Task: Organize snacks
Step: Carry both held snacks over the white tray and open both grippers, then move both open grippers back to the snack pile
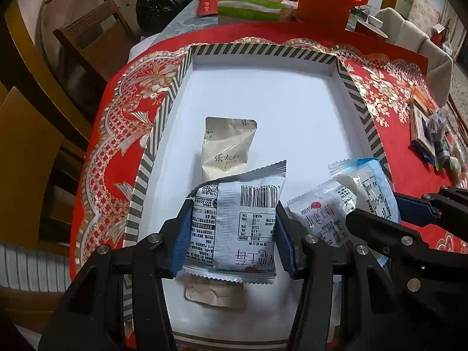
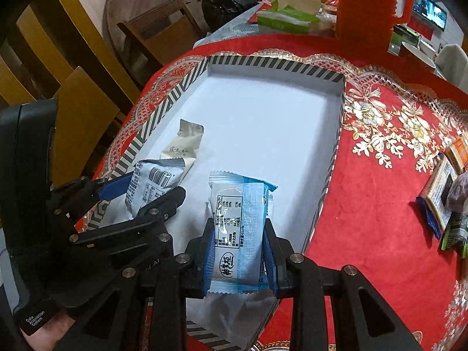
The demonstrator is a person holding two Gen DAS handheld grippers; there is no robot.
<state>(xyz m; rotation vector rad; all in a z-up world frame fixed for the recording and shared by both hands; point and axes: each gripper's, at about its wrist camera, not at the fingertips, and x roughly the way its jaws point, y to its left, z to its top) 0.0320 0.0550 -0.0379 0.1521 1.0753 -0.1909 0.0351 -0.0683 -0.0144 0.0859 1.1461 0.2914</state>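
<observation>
A white tray with a black-and-white striped rim (image 1: 163, 122) (image 2: 292, 65) lies on the red tablecloth. My left gripper (image 1: 232, 216) is shut on a white barcode snack packet (image 1: 234, 219), held just above the tray's near end; it also shows in the right wrist view (image 2: 149, 184). My right gripper (image 2: 238, 234) is shut on a blue-and-white snack packet (image 2: 238, 228), held over the tray's near right part; it also shows in the left wrist view (image 1: 371, 187). A cream packet (image 1: 228, 149) (image 2: 182, 149) lies in the tray. Another cream packet (image 1: 213, 294) lies under my left gripper.
A white packet with red print (image 1: 324, 213) lies in the tray between the grippers. More snacks (image 2: 447, 201) sit on the cloth at the right. A tissue pack (image 1: 248, 7), an orange jug (image 2: 365, 3) and a black bag (image 1: 161, 0) stand behind. Wooden chairs (image 1: 87, 38) stand at the left.
</observation>
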